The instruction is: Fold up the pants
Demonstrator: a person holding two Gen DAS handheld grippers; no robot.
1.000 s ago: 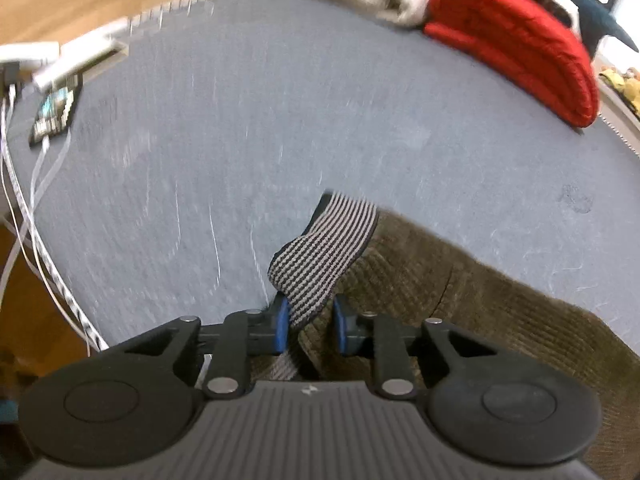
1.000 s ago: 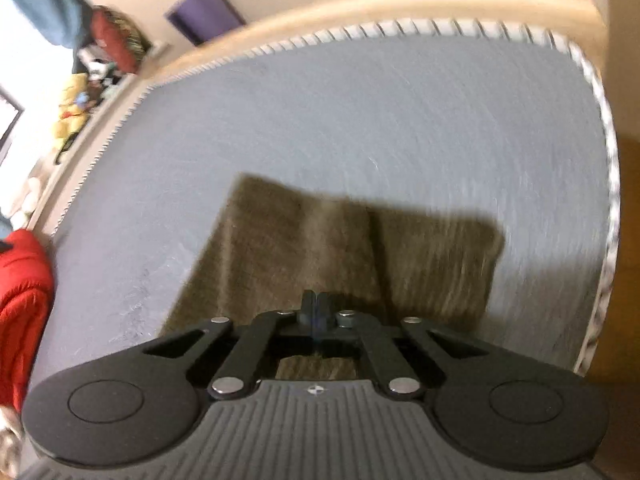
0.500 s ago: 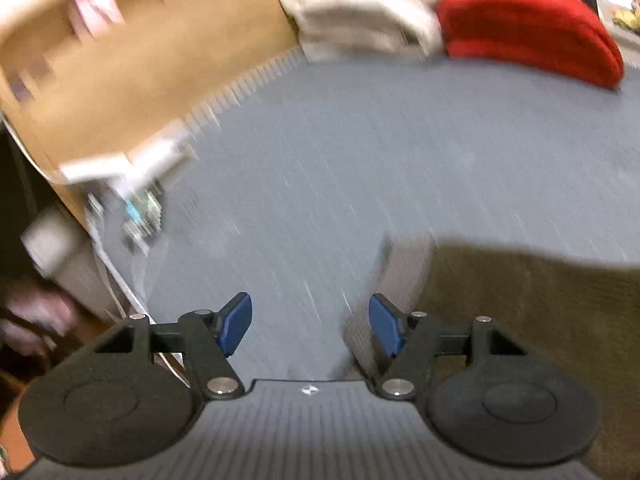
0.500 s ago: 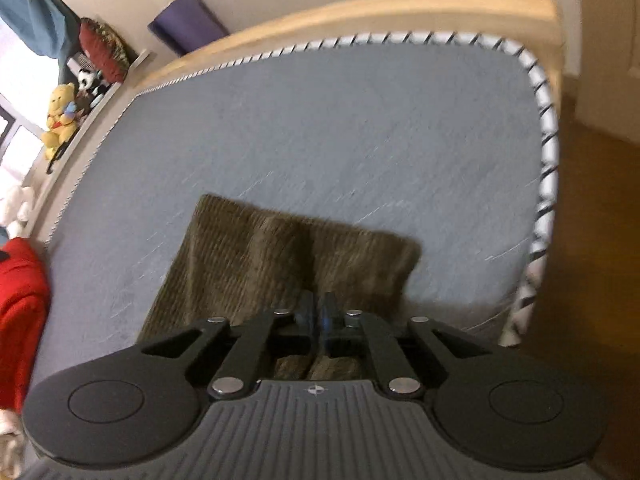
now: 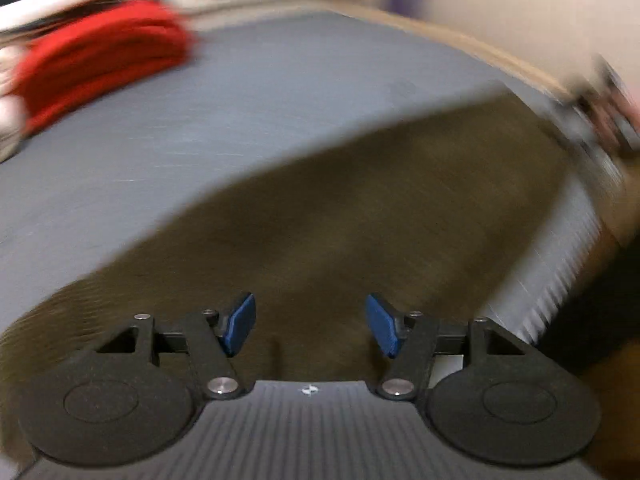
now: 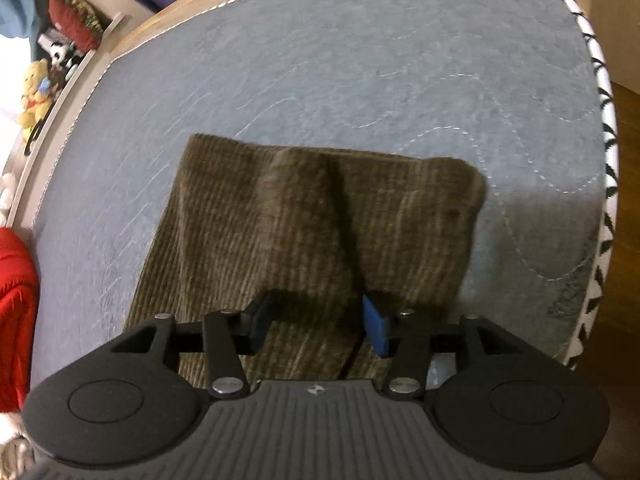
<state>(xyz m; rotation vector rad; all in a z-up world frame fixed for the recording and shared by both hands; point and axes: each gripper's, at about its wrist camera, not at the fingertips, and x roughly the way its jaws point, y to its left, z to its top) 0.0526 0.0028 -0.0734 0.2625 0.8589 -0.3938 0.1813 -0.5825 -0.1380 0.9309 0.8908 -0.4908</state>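
Olive-brown corduroy pants (image 6: 308, 232) lie folded flat on a grey quilted mattress (image 6: 360, 60), their far edge square to the bed's patterned border and a lengthwise crease running down the middle. The right gripper (image 6: 318, 326) hangs just above the cloth, its blue-padded jaws opening with nothing pinched between them. In the blurred left wrist view the left gripper (image 5: 310, 326) is released too, spread wide over the pants (image 5: 360, 220), with a red blanket (image 5: 100, 56) heaped far off.

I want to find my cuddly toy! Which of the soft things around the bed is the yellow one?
The yellow teddy, sitting on the ledge beside the mattress. The pants are brown and the folded blanket is red.
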